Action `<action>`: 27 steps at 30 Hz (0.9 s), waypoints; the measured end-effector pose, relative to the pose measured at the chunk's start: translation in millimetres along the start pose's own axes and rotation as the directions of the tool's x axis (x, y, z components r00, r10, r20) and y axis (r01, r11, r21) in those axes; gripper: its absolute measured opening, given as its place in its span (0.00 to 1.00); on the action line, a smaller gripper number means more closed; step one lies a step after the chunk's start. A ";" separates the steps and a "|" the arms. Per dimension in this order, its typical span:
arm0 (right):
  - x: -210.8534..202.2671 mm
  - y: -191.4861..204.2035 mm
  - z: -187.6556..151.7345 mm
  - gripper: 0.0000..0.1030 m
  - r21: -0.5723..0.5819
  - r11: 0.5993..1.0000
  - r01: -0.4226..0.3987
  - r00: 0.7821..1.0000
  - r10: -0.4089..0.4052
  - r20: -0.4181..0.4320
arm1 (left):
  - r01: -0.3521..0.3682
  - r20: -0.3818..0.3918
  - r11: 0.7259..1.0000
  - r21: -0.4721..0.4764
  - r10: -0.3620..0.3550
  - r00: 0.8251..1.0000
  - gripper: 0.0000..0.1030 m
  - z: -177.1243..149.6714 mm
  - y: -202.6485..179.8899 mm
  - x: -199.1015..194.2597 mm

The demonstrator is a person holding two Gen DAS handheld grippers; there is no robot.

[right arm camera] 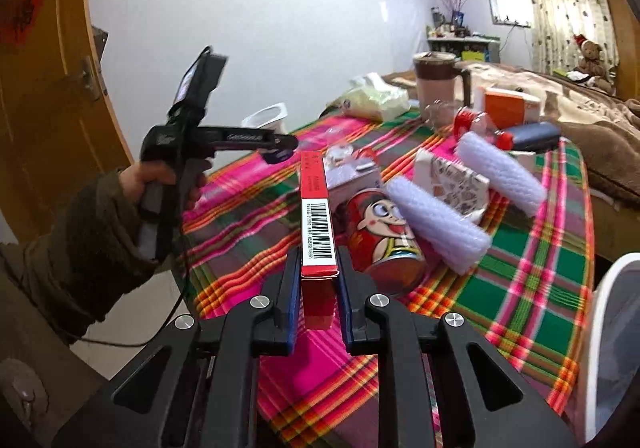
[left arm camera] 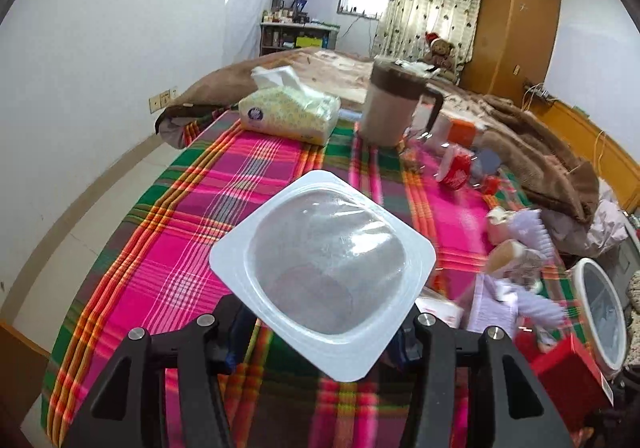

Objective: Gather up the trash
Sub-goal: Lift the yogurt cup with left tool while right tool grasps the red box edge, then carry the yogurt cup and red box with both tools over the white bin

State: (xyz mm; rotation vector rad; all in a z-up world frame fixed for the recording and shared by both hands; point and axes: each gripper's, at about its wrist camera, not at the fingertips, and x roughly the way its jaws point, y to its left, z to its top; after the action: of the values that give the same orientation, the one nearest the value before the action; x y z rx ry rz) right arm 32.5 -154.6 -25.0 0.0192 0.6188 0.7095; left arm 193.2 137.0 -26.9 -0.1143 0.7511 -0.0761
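Above the pink, green and orange plaid tablecloth point(left arm camera: 256, 167), both tools are loaded. The left gripper point(left arm camera: 320, 322) pinches a clear, square-rimmed plastic cup point(left arm camera: 324, 272) by its body, open mouth facing the lens and held clear of the cloth. The right gripper point(right arm camera: 318, 288) is pressed onto the near end of a long red cardboard box with a white barcode label point(right arm camera: 316, 215); the box's long axis runs straight forward along the fingers, out over the table.

The white round bin point(left arm camera: 600, 304) stands off the table's right edge, low and to the right of both tools; only its rim shows in the right wrist view. The right gripper appears the nearer, so its box probably goes in first, with a swing to the right.

Uncollected items lie ahead of the right gripper: a red cartoon-printed can point(right arm camera: 380, 236) on its side and two white foam-mesh sleeves point(right arm camera: 436, 228).
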 end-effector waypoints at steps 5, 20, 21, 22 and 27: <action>-24.3 -9.8 2.5 0.16 0.033 0.998 0.054 0.996 -0.056 0.068 | 0.012 0.035 0.999 0.034 -0.013 0.999 0.52 -1.8 -24.5 -30.5; -90.8 -46.2 -5.7 0.16 0.151 0.952 0.267 0.944 -0.290 0.159 | 0.159 0.060 0.972 0.173 -0.172 0.983 0.53 -13.8 -138.2 -74.6; -96.1 -50.3 -8.5 0.16 0.164 0.946 0.280 0.938 -0.306 0.161 | 0.172 0.054 0.968 0.182 -0.185 0.981 0.53 -15.1 -145.4 -74.6; -100.2 -54.5 -9.3 0.16 0.174 0.942 0.288 0.935 -0.316 0.161 | 0.193 0.044 0.962 0.194 -0.205 0.978 0.53 -16.7 -155.5 -73.8; -117.4 -72.7 -16.5 0.16 0.233 0.895 0.381 0.897 -0.419 0.144 | 0.274 0.008 0.932 0.236 -0.284 0.959 0.53 -24.0 -200.4 -70.5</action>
State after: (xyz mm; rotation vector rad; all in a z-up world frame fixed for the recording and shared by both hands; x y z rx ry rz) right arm -1.6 -285.6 7.0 0.1401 0.4850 0.2363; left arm 119.8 -55.6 29.6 0.0018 0.6748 -0.4317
